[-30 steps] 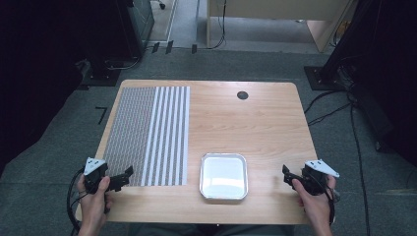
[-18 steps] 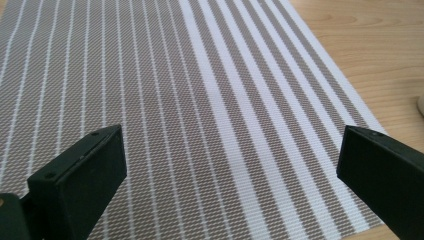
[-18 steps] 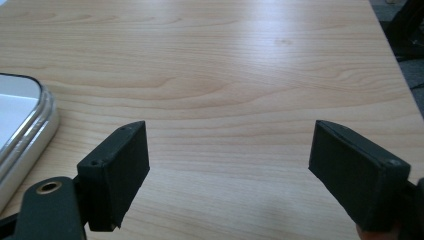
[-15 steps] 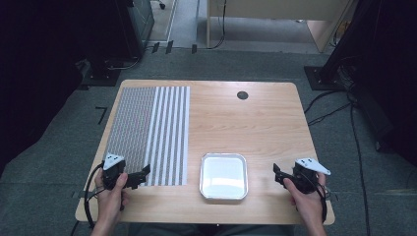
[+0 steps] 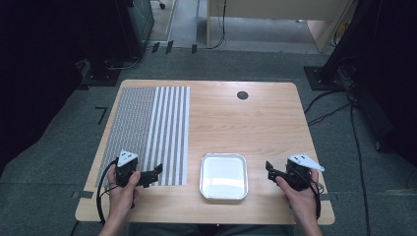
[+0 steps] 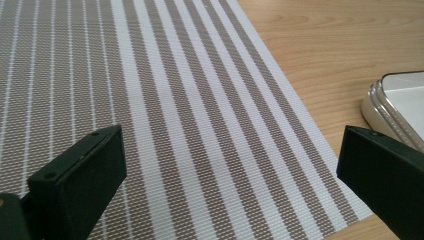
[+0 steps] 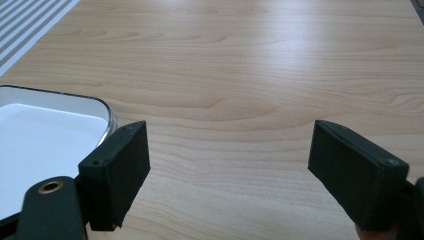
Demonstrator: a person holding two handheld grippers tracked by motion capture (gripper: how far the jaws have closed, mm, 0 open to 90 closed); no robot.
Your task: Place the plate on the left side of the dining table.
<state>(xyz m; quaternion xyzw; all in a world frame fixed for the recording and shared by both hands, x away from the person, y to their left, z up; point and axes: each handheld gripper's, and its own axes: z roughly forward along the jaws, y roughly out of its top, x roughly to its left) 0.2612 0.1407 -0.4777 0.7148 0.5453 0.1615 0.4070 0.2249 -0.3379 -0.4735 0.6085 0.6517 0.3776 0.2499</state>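
Two grippers, left [image 5: 156, 172] and right [image 5: 269, 169], jaws wide, empty, flank white tray [image 5: 223, 176] at 9 and 3 o'clock, probably staged to start.

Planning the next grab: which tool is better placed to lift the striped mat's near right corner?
Left, probably. The left tool hangs open over the striped mat beside that corner, while the right tool sits beyond the white tray.

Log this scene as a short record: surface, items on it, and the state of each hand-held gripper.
surface: wooden table
mat: striped placemat, flat on the table's left part
tray: white square tray, empty, near the front edge, right of the placemat
left hand-held gripper: open, over the placemat's near right corner
right hand-held gripper: open, just right of the tray
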